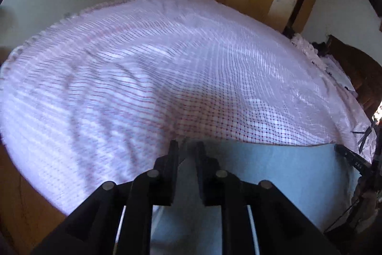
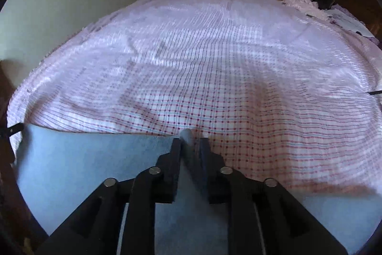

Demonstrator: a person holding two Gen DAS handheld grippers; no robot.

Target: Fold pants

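On the checked pink bedspread [image 2: 191, 51], flat pale blue fabric pants [image 2: 95, 159] are pinched, seemingly, at two edge points by narrowed left gripper [image 1: 187, 147] and right gripper [image 2: 190, 143].

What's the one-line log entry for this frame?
stage: lifting edge | left gripper: shut on pants | right gripper: shut on pants | surface: checked bedspread

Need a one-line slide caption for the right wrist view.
Right gripper pinching a corner of the light blue pants over a pink checked bedspread.
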